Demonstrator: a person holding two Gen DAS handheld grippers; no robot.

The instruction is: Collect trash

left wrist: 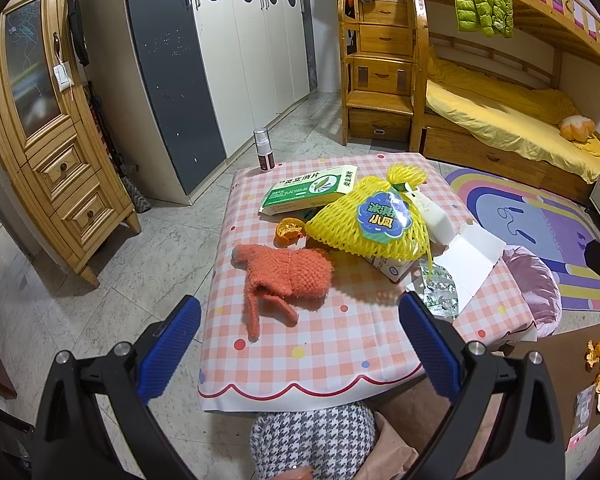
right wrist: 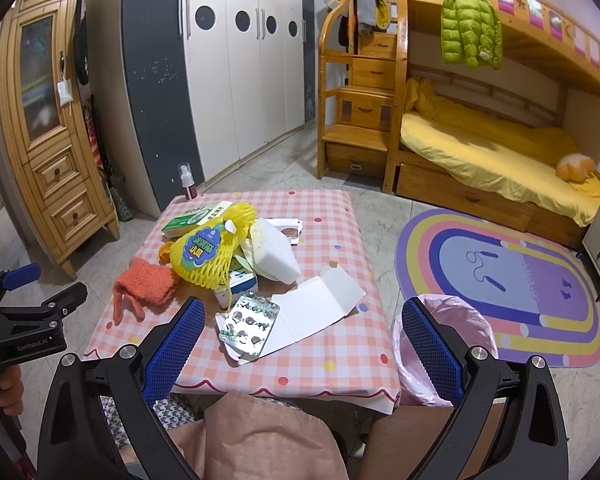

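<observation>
A low table with a pink checked cloth (left wrist: 320,344) (right wrist: 340,344) carries a heap of trash. In the heap are a yellow foam net with a blue label (left wrist: 364,220) (right wrist: 204,252), a green medicine box (left wrist: 308,192) (right wrist: 196,216), an orange peel (left wrist: 289,231), an empty blister pack (left wrist: 440,292) (right wrist: 250,322), a flattened white carton (left wrist: 468,264) (right wrist: 316,308) and a white foam block (right wrist: 276,252). An orange knitted glove (left wrist: 284,276) (right wrist: 144,284) lies at the left. My left gripper (left wrist: 300,344) hangs open above the table's near edge. Open too, my right gripper (right wrist: 300,344) sits above the near right corner.
A bin lined with a pink bag (right wrist: 444,344) (left wrist: 536,288) stands against the table's right side. A small spray bottle (left wrist: 263,151) (right wrist: 187,182) stands on the far left corner. Wardrobe, wooden cabinet, bunk bed and rainbow rug ring the floor. A person's knees lie under the near edge.
</observation>
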